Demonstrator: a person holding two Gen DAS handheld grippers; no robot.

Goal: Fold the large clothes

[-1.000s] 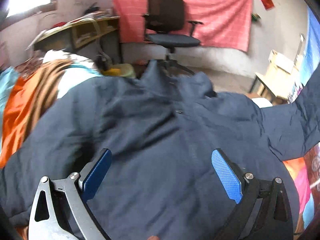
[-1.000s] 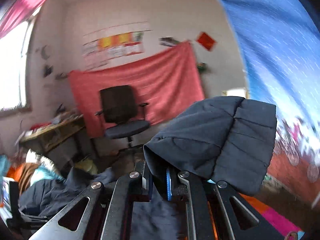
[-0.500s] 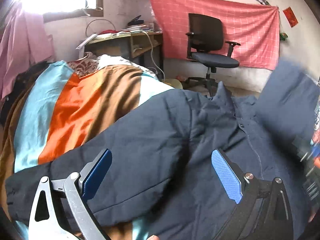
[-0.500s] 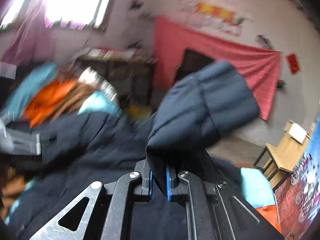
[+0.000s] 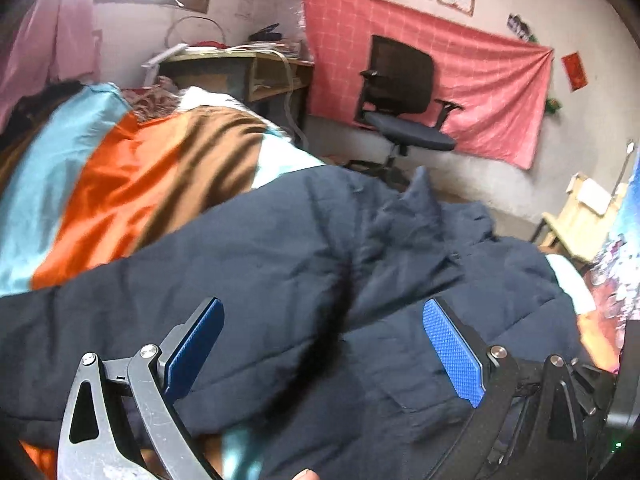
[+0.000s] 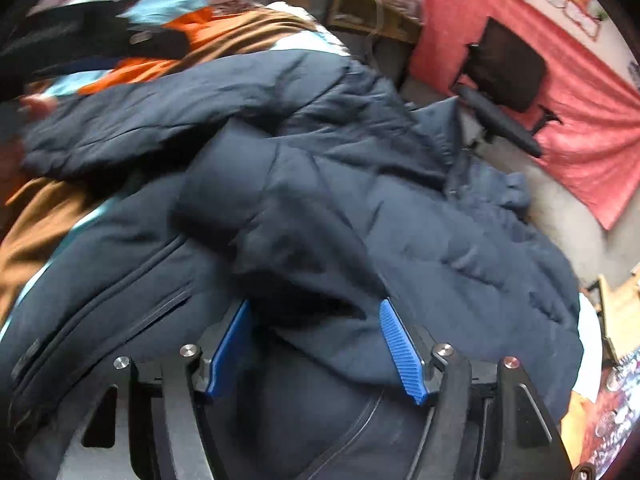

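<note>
A large navy padded jacket (image 5: pixel 304 264) lies spread on the bed, collar toward the far end. In the right wrist view the jacket (image 6: pixel 440 248) has one sleeve (image 6: pixel 256 200) folded across its front, cuff end just ahead of the fingers. My right gripper (image 6: pixel 316 344) is open, its blue pads either side of the sleeve cloth without pinching it. My left gripper (image 5: pixel 324 344) is open and empty, hovering low over the jacket's other sleeve (image 5: pixel 100 312), which stretches out to the left.
A striped orange, brown and light-blue bedspread (image 5: pixel 132 184) covers the bed. A black office chair (image 5: pixel 400 100) stands before a red wall cloth (image 5: pixel 460 80). A cluttered desk (image 5: pixel 240 64) is at the back; a small wooden stool (image 5: pixel 580 208) at right.
My right gripper carried the sleeve over the jacket's front, lowered it and opened, letting it go. My left gripper stayed open and shifted over the jacket's left side.
</note>
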